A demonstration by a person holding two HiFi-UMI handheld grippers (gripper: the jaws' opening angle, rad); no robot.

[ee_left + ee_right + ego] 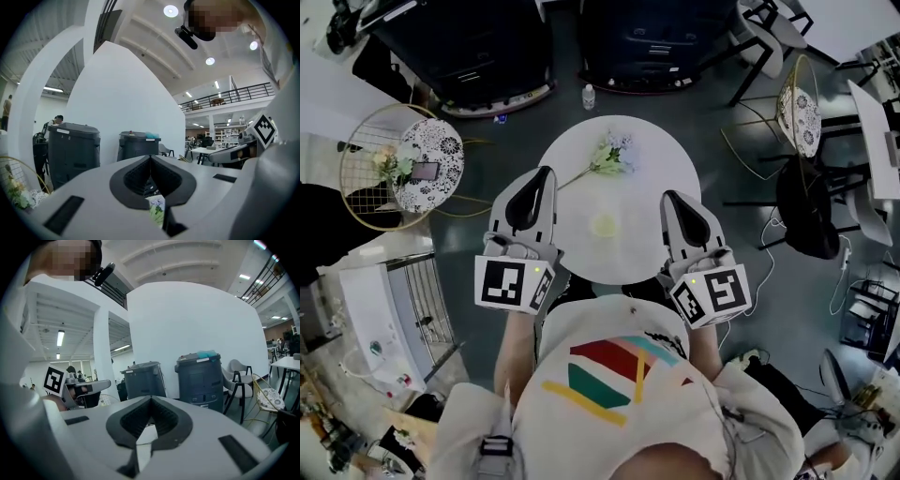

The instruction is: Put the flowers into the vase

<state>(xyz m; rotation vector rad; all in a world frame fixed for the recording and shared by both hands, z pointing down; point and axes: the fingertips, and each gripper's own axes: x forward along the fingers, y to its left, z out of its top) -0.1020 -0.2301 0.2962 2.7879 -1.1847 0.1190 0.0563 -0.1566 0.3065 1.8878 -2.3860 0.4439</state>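
While flowers (610, 157) lie on table (656, 159), bottle (588, 96) (small) stands beyond.

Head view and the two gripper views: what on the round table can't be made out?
- Pale round spot: head view, on the table, seen from straight above; too faint to tell if it is the vase.
- Flowers: left gripper view shows only a sliver below the shut left gripper; its body hides the rest.
- Right gripper view: the shut right gripper hides the flowers entirely.
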